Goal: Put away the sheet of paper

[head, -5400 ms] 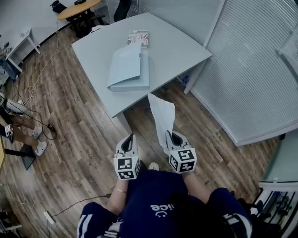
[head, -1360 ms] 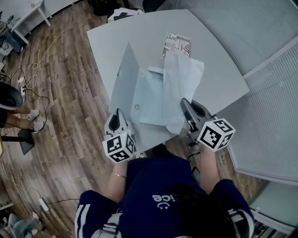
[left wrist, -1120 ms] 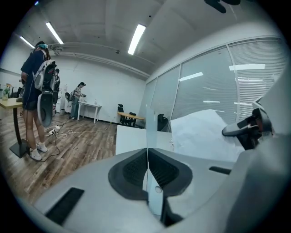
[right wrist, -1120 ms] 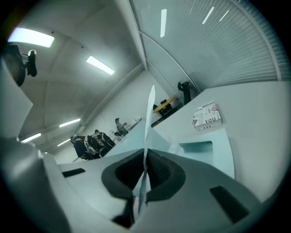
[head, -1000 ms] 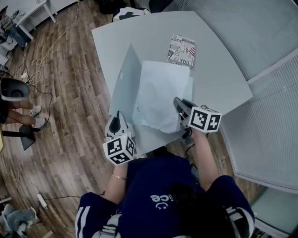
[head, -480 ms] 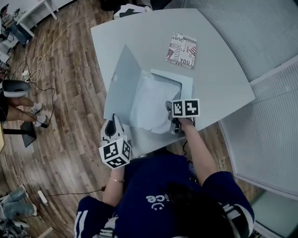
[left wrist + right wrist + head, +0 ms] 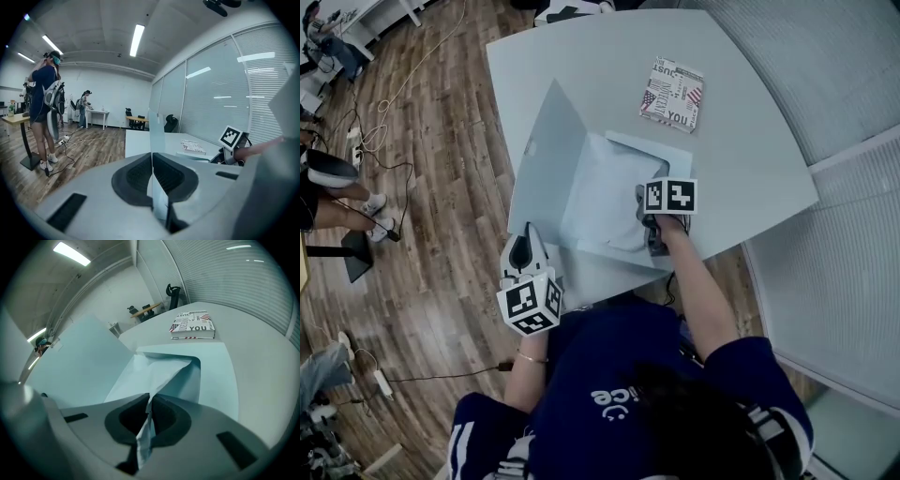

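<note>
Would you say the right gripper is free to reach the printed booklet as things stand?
Probably not yet: the right gripper is shut on the sheet of paper over the open folder. Bare table lies between it and the booklet, though.

Two hand-held grippers (image 7: 152, 161) (image 7: 146, 411) (one per hand), one folder (image 7: 542, 169), one sheet of paper (image 7: 609, 197), one booklet (image 7: 673, 92), one table (image 7: 750, 159).

A wood-plank floor (image 7: 441, 169) is crossed by cables (image 7: 450, 375). The pale table (image 7: 750, 141) is flanked by blind-covered glass walls (image 7: 825, 66). Strip lights (image 7: 137, 40) are set in the white ceiling (image 7: 93, 28).
</note>
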